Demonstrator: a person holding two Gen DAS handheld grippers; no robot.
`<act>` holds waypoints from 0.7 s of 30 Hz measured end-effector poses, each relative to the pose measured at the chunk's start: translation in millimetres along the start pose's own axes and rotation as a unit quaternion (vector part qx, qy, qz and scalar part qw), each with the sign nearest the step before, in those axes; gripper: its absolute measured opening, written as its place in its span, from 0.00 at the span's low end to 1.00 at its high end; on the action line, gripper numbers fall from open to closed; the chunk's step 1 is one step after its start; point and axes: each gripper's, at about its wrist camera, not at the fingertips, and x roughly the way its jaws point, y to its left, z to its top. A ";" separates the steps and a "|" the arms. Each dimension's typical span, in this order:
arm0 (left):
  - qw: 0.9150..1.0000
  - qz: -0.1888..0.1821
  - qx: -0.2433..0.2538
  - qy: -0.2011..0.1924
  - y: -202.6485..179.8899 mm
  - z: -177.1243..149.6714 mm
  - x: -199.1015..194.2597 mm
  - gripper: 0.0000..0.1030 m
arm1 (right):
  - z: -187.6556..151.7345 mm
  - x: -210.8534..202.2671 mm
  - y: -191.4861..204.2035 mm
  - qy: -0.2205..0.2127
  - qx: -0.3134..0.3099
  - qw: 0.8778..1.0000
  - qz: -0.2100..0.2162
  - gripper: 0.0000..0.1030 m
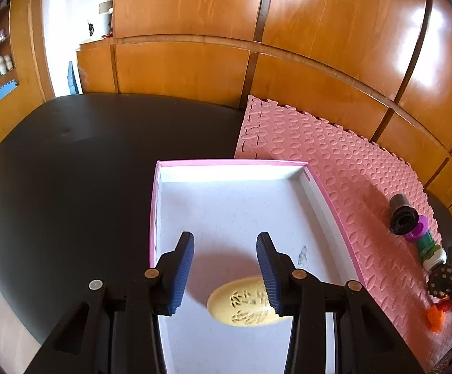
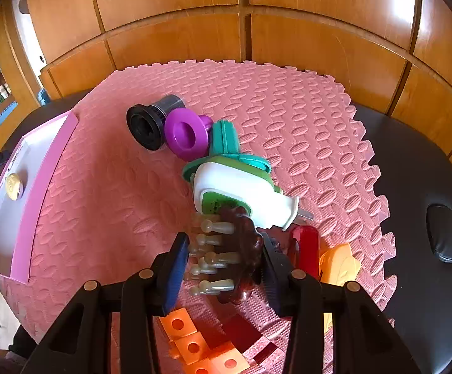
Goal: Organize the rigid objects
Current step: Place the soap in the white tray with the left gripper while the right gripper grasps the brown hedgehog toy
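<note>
While our left hand-held gripper (image 1: pixel 225 268) hangs released over the yellow soap (image 1: pixel 244 302) in the pink-rimmed box (image 1: pixel 328 199), our right hand-held gripper (image 2: pixel 224 269) grasps the brown bristled brush (image 2: pixel 241 249). Both sit over the pink foam mat (image 2: pixel 288 109).

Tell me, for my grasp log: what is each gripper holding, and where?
Left gripper: nothing. Right gripper: brown plastic brush with pale bristles, bristle tips against one pad, back against the other.

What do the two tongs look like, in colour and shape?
Both the left tongs and the right tongs look alike: black plastic arms with round brass-coloured pivot pins, and flat fingers faced with ribbed blue pads. No cables or sleeves show.
</note>
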 end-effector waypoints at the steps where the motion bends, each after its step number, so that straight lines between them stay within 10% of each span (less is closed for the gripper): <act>1: 1.000 0.003 0.000 0.000 -0.9 -2.1 -1.1 0.41 | 0.1 0.0 0.0 -0.001 0.000 1.000 0.000 0.43; 21: 1.000 -0.001 -0.028 0.002 -10.4 -73.3 -51.0 0.43 | -0.3 -12.5 2.5 -0.030 -0.004 0.999 -0.013 0.42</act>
